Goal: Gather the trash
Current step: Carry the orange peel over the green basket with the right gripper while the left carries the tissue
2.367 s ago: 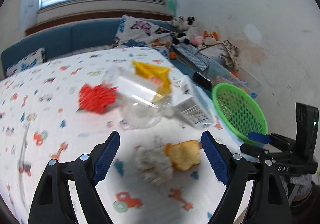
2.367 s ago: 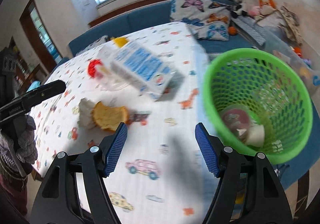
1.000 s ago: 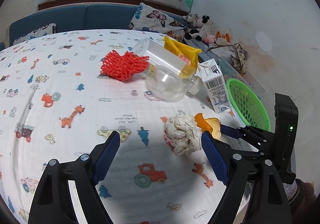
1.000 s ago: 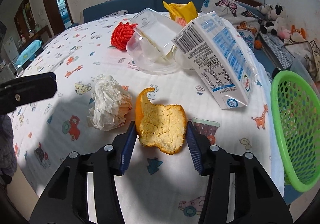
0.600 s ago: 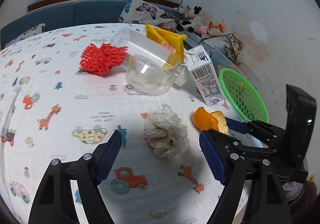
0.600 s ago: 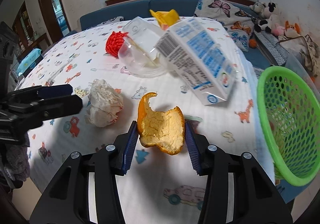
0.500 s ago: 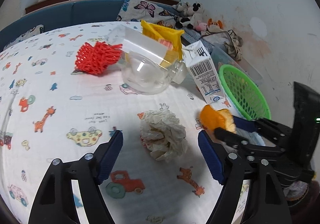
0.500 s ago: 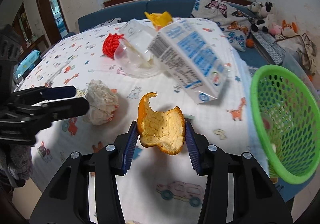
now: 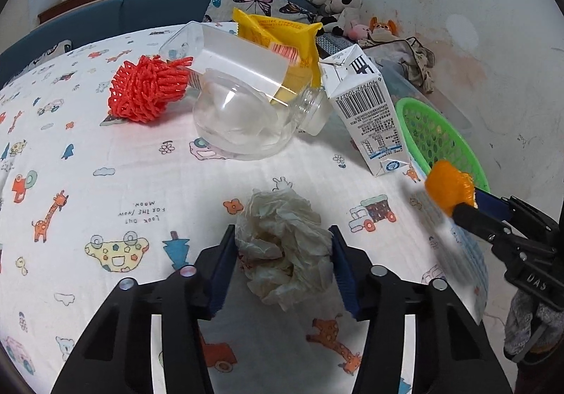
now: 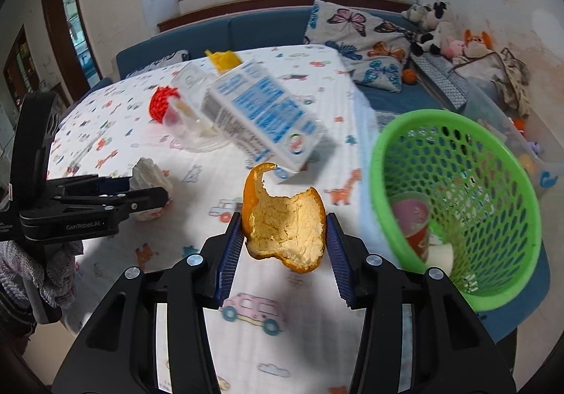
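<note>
My right gripper is shut on an orange peel and holds it above the table, just left of the green basket; the peel also shows in the left wrist view. My left gripper is shut on a crumpled white paper wad that rests on the printed tablecloth. The wad shows in the right wrist view too. The basket holds a red cup and a white scrap.
A milk carton, a clear plastic container, a red mesh net and a yellow wrapper lie further back on the table. A blue sofa with butterfly pillows and toys stands behind.
My left gripper moved forward and closed on the paper wad. My right gripper lifted the orange peel off the table and carried it right, toward the basket.
</note>
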Tool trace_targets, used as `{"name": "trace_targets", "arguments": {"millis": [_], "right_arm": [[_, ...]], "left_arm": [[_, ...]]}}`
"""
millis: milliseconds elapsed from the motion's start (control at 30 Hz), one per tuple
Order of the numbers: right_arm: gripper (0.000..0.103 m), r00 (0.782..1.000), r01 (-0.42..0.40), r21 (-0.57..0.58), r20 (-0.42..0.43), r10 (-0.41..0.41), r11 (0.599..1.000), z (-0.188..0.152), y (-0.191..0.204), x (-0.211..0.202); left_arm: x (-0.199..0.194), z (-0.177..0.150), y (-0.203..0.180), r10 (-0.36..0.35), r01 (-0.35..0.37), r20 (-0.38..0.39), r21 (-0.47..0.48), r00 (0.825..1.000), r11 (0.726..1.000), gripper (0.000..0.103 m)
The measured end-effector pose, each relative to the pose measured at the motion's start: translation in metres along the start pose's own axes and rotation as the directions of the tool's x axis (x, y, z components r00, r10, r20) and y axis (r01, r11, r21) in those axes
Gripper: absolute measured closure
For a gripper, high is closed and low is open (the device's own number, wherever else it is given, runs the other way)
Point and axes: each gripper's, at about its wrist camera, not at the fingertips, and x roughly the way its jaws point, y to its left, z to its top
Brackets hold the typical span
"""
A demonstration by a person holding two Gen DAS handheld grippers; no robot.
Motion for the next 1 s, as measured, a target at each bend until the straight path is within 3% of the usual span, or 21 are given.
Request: {"name": "trace_targets", "arguments": {"millis": [200, 567, 1000], "right_arm": [[0.056, 1.0, 0.025, 0.034, 0.014, -0.026, 0.999, -0.001, -0.02, -0.012], [0.056, 0.993, 0.117, 0.13, 0.014, -0.119, 0.985, 0.003, -0.084, -0.03], [0.054, 0.976, 0.216, 0.208, -0.031, -0.214, 0.954, -0.003, -0.154, -0.025]], "left_arm": [[-0.01, 0.002, -0.007, -0.006, 0.006, 0.022, 0.009, 1.0, 1.0, 0.061], [-0.039, 0.026, -0.054, -0.113, 0.106, 0.076, 0.094, 0.991, 0.99, 0.061], [-0.021, 0.067, -0.121, -0.16, 0.144, 0.065, 0.207, 0.985, 0.968, 0.061]]}}
